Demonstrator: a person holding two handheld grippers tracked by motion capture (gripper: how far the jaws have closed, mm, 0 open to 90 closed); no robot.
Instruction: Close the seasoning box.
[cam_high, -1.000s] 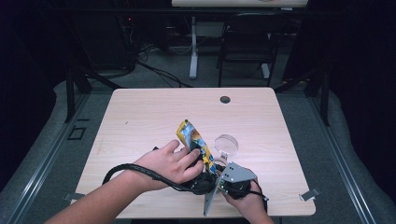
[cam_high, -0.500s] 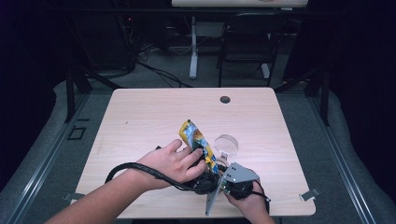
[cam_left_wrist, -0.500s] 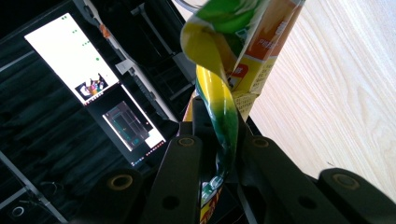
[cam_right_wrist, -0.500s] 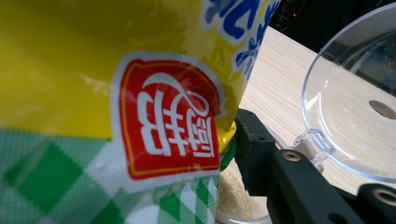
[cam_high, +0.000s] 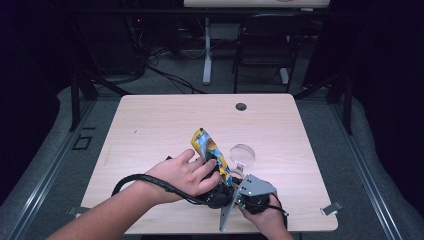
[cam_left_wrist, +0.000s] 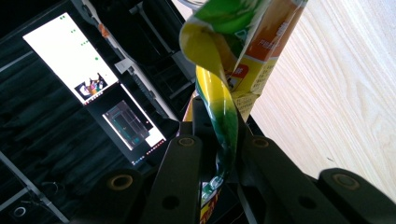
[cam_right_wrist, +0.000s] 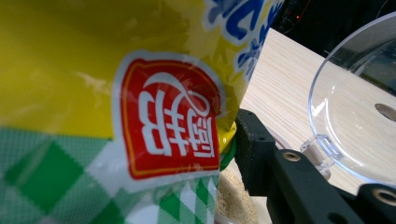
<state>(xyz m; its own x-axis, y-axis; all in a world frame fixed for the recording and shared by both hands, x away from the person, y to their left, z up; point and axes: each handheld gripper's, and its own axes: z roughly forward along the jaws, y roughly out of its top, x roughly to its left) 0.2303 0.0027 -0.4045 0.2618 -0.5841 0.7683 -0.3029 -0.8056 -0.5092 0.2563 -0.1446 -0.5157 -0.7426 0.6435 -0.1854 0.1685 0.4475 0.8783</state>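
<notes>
Nothing much has moved since the earlier frames: both hands sit at the table's near edge as before, and the packet (cam_high: 209, 152) leans the same way. Nearest the person, the right gripper (cam_high: 235, 192) has the packet against its jaws; in the right gripper view the packet (cam_right_wrist: 140, 107) covers the left jaw, so I cannot tell whether it is actually clamped. The left gripper (cam_left_wrist: 219, 154) is closed tight on the packet's twisted yellow-green edge (cam_left_wrist: 219, 112), pinched between both jaws. So the packet is held up off the table (cam_high: 165, 125), tilted, at the front centre between the two hands (left hand (cam_high: 182, 175) draped over its gripper). My read of the step: bracing the packet with both grippers to tear or pull it open, likely to pour into the clear cup (cam_high: 242, 154) just beyond it on the table; a pale granular patch shows at the packet's lower edge in the right gripper view, unclear if it is contents. Next move calls for a firm hold on both sides and pulling apart without spilling, then tipping over the cup. Writing: a red badge with two white Chinese characters, seen upside down, hard to read; blue characters above, cut off; small print on the orange panel, illegible. Farther off, a dark grommet (cam_high: 241, 106), then a chair (cam_high: 260, 55).
</notes>
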